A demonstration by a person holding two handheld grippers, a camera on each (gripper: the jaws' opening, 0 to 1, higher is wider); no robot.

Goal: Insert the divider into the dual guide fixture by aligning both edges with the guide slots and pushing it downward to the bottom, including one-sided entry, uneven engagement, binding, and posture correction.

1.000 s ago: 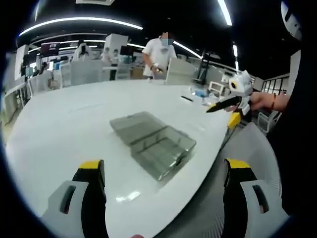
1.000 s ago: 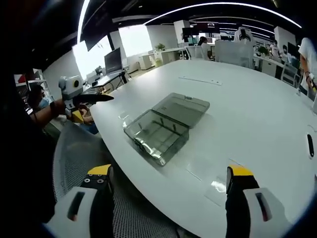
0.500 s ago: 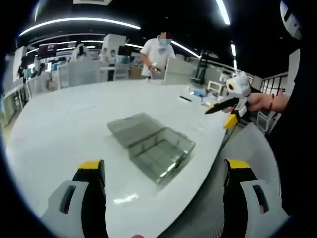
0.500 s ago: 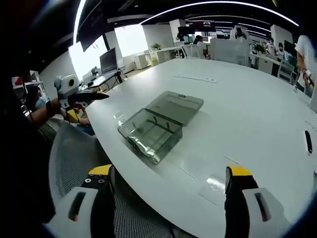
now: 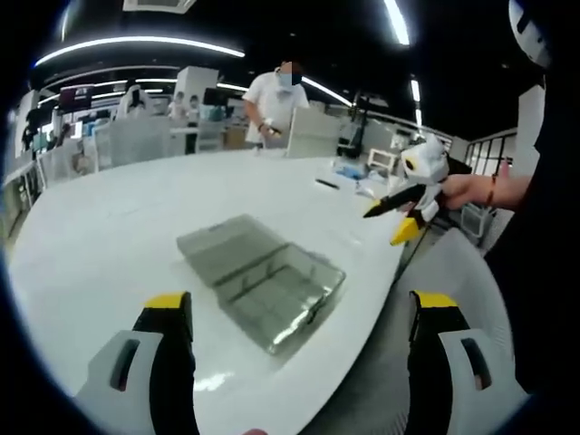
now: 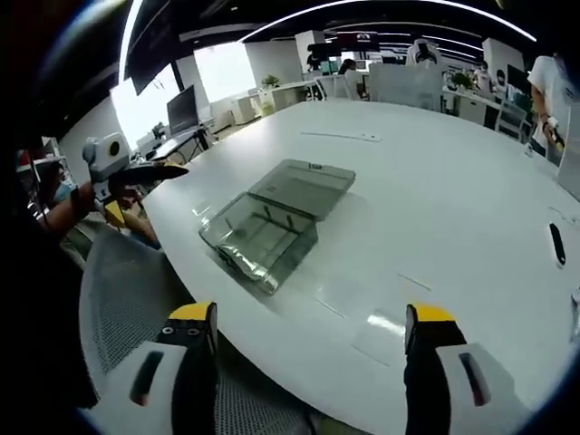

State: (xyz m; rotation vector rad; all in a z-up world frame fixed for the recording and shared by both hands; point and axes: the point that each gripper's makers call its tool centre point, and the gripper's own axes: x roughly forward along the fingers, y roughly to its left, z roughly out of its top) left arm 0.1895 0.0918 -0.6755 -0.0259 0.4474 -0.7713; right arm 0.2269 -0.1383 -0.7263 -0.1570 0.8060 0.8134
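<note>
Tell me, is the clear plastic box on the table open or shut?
Open: the clear box has its lid folded back flat on the white table.

no text, label, brand, number or sign can be read in either view; the far screens and desks are too blurred to make out any writing.
</note>
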